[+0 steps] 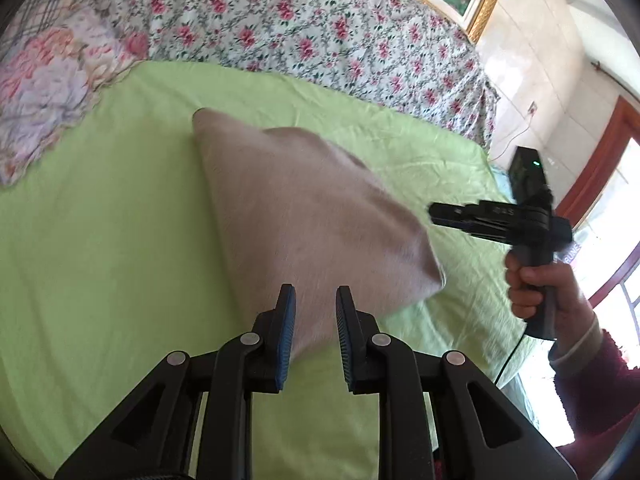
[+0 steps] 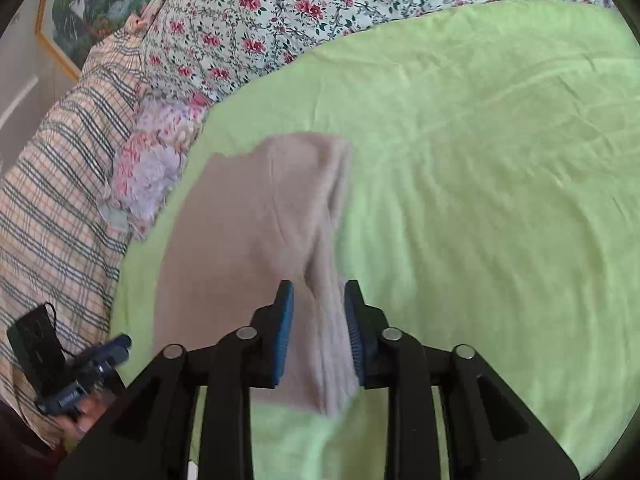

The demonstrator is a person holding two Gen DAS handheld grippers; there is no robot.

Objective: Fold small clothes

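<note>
Garment (image 1: 304,216): soft matt beige knit, slightly fuzzy, faint ribbing along folded edge. Sheet (image 1: 100,240) under garment: matt light-green cloth, fine creases. Quilt (image 1: 280,24) beyond sheet: printed floral cotton, matt. Plaid cloth (image 2: 52,200) beside quilt: woven, matt. Left gripper (image 1: 313,300): matt black plastic, ridged blue rubbery pads, bright metal pins. Picture frame (image 1: 486,0) behind quilt: glossy gilt, textured.

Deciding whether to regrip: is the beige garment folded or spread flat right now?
Folded, loosely. The beige garment lies on the green sheet with one layer doubled over another, a thick fold edge along its right side.
</note>
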